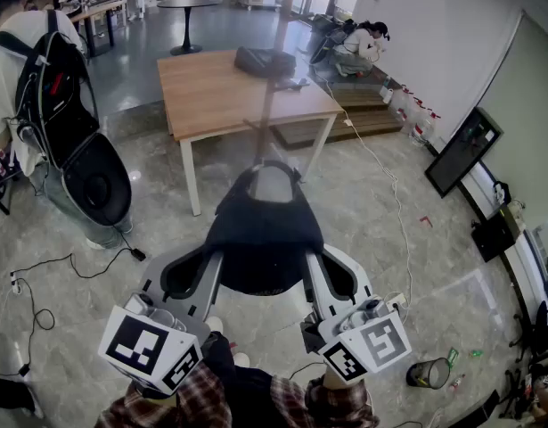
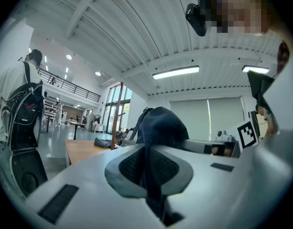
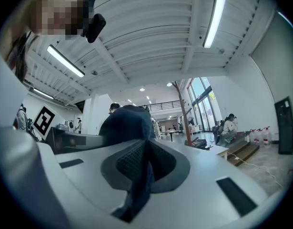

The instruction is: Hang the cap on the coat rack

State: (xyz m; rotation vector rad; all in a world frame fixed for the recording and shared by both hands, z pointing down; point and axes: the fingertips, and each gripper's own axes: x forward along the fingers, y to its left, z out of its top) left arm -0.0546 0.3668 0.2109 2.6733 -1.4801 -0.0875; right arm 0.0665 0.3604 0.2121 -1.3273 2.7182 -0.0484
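A dark navy cap (image 1: 265,230) hangs stretched between my two grippers, crown up, in front of me. My left gripper (image 1: 205,266) is shut on the cap's left edge and my right gripper (image 1: 314,264) is shut on its right edge. In the left gripper view the fabric runs down between the pads (image 2: 132,168) and the crown (image 2: 161,123) rises beyond. The right gripper view shows the same pinch at the gripper (image 3: 144,168), with the cap (image 3: 128,123) above. The coat rack's thin brown pole (image 1: 266,105) stands just beyond the cap, its base hidden behind it.
A wooden table (image 1: 211,96) with a black bag (image 1: 265,61) stands behind the rack. A person with a black backpack (image 1: 51,96) stands at left; another crouches on a low platform (image 1: 358,47). Cables (image 1: 42,275) cross the floor; a dark can (image 1: 427,373) lies at right.
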